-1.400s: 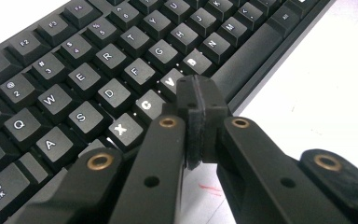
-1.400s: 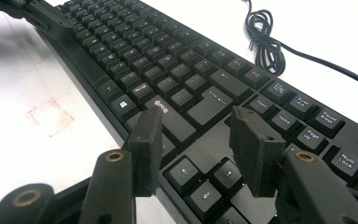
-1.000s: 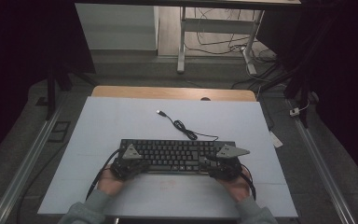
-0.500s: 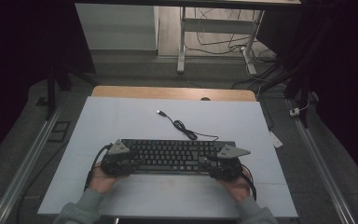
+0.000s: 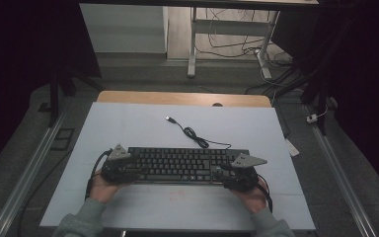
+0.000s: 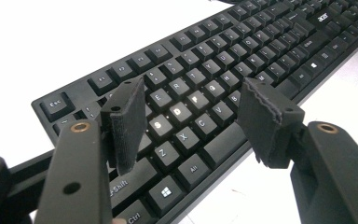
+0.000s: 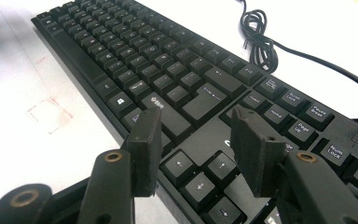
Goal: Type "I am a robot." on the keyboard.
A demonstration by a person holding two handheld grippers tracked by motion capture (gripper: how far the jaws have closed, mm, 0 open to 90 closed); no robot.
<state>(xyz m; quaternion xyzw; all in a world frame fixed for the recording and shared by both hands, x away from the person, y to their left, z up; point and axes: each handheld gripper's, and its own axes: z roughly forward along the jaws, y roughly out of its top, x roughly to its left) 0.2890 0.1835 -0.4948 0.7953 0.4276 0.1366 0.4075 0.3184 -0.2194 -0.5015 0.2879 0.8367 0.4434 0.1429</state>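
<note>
Black keyboard lies between both grippers, its coiled cable behind.

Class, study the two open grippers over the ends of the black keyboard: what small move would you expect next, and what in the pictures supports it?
Probably a short descent of the left gripper to tap a letter key. Its jaws stand open above the left letter rows of the keyboard, holding nothing. The right gripper hangs open over the arrow keys, so it could equally go first.
</note>
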